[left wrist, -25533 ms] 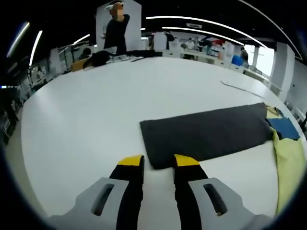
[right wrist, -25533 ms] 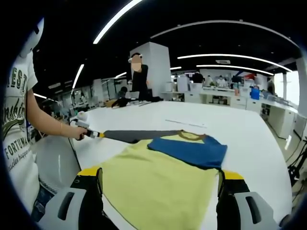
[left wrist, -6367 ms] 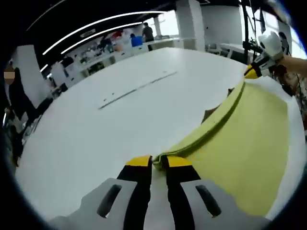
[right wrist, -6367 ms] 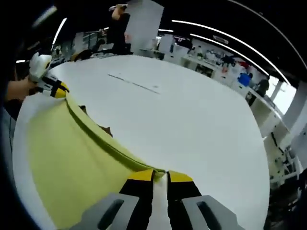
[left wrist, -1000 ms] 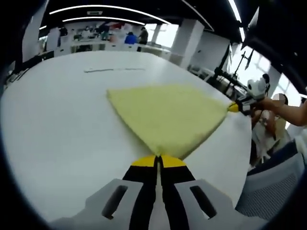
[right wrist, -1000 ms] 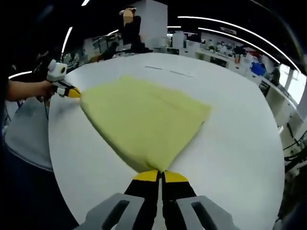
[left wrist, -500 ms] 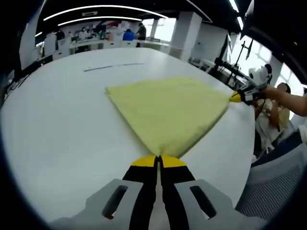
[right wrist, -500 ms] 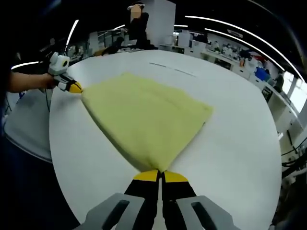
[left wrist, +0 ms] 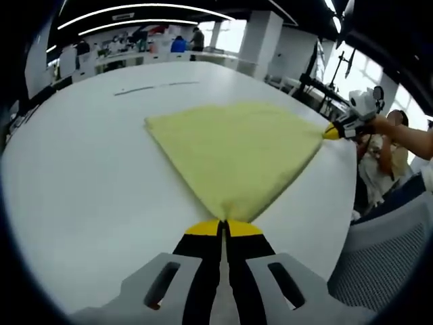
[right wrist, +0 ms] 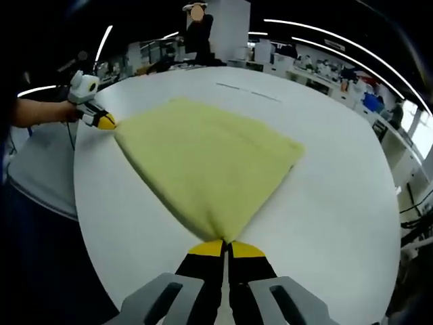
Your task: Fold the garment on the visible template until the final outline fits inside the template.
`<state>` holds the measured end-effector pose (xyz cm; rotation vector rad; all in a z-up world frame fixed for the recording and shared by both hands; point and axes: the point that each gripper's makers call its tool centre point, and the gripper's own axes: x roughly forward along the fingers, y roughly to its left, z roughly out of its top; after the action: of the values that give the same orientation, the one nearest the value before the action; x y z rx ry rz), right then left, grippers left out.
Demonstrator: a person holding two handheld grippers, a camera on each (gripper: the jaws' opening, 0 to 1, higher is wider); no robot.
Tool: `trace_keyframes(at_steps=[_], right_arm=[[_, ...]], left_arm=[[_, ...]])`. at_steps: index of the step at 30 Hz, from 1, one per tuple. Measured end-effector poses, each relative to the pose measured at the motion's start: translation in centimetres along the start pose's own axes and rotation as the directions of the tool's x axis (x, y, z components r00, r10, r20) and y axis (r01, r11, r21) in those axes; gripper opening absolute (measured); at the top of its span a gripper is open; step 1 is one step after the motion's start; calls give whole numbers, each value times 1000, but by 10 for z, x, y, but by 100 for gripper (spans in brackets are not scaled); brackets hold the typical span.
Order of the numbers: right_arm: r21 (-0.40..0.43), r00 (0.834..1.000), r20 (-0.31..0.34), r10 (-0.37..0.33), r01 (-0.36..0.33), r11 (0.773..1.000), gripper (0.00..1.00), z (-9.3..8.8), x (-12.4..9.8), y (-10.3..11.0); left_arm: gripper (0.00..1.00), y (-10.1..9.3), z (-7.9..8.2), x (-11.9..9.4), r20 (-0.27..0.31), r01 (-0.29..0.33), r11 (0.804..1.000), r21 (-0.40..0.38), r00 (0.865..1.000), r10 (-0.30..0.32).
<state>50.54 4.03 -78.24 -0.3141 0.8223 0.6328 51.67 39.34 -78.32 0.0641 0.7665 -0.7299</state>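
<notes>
The folded yellow garment (left wrist: pixel 233 150) lies spread on the white surface (left wrist: pixel 88 176), and the left tool (left wrist: pixel 223 229) is clamped together on one corner of it while the right tool (right wrist: pixel 225 248) is clamped on the other near corner, so the cloth is stretched between them.

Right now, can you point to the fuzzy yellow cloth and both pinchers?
yellow folded garment (left wrist: pixel 237 145), left gripper view, middle of its top.
left gripper (left wrist: pixel 223 225), left gripper view, fingertips.
right gripper (right wrist: pixel 226 245), right gripper view, fingertips.
</notes>
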Motion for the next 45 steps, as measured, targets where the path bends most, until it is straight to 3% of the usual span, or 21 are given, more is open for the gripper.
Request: trace_keyframes(at_steps=[19,28,37,45], right_arm=[[27,1000,-6,4,-3,1000,0,-11,-5,10],[171,1000,15,2,-4,985,0,-9,-5,8],[228,997,75,19,-35,973,26,1,-10,11],[227,991,128,43,-72,971,57,19,-15,20]], left_arm=[[0,-4,-9,-4,-31,-54,998,32,998,55],[1,-2,-8,-3,1,-80,996,-27,997,80],[18,-4,-1,-7,46,-76,995,-65,996,79],[44,-9,20,-14,113,-83,996,-9,990,84]])
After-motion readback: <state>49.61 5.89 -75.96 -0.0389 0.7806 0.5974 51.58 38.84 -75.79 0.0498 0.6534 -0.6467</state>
